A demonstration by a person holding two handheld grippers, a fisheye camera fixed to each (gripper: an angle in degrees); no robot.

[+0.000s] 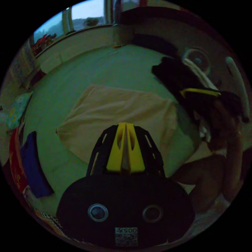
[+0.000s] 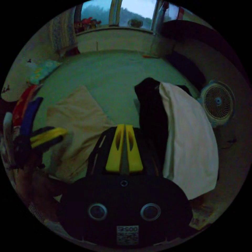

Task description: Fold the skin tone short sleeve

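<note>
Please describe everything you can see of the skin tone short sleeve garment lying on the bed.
The skin tone short sleeve is a pale beige garment of soft, matte cloth. It lies flat on the green bed sheet, folded into a roughly rectangular shape with smooth surfaces and a few faint creases; no sleeves or collar can be made out in the dim light. In the right gripper view it lies to the left of a dark garment. The jaws of the left gripper are closed above it, not clamping it.

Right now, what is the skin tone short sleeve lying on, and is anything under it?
The skin tone short sleeve lies folded flat on the pale green bed sheet. Sheet shows around its edges; whatever is directly beneath the fabric is covered and cannot be seen.
</note>
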